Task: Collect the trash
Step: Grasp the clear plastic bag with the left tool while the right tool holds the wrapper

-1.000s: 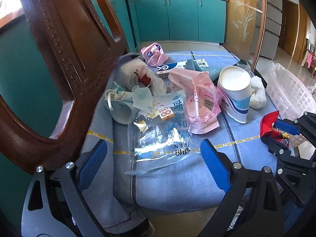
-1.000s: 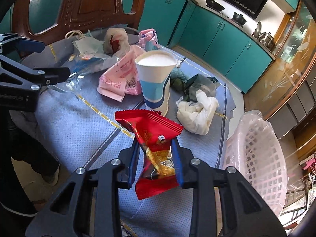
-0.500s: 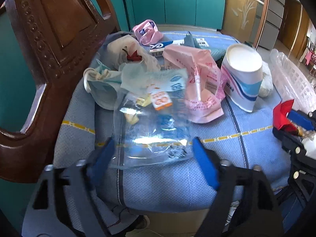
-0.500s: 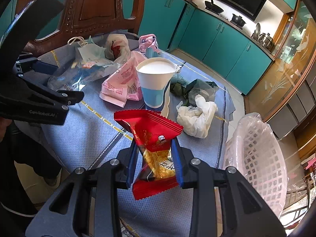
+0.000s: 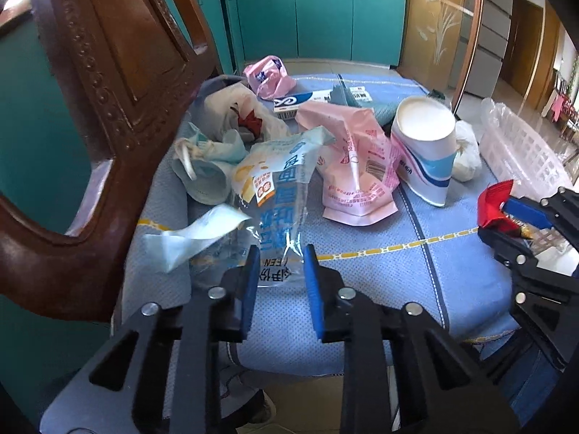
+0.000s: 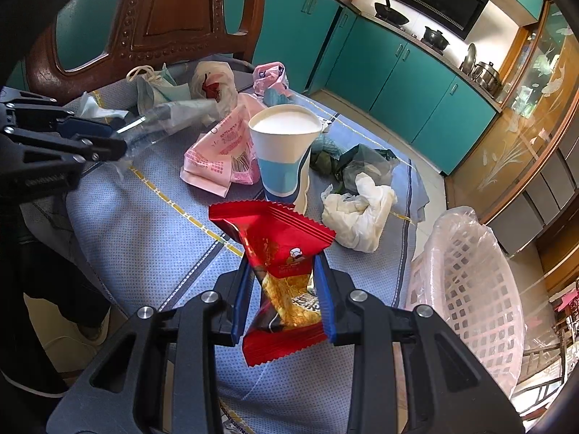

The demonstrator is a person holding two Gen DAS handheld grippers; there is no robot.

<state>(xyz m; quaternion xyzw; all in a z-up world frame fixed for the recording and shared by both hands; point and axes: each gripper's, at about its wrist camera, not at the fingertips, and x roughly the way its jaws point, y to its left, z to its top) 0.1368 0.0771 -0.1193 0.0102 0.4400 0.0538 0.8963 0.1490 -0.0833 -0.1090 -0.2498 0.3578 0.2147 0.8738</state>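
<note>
The left gripper (image 5: 281,269) has closed on the clear bag (image 5: 275,217) (near cloth edge); the right gripper (image 6: 284,285) grips a red wrapper (image 6: 278,246) beside the basket (image 6: 470,289).

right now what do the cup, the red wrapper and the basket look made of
Cup: looks like matte paper, with a rolled rim and printed blue bands.
Red wrapper: glossy foil-like plastic film, crimped serrated ends.
Basket: pale rigid plastic lattice, apparently lined with thin clear film.

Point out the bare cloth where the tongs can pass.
Bare blue cloth lies between the left tongs, the pink pouch and the red wrapper. It is crowded from the paper cup back toward the chair.
</note>
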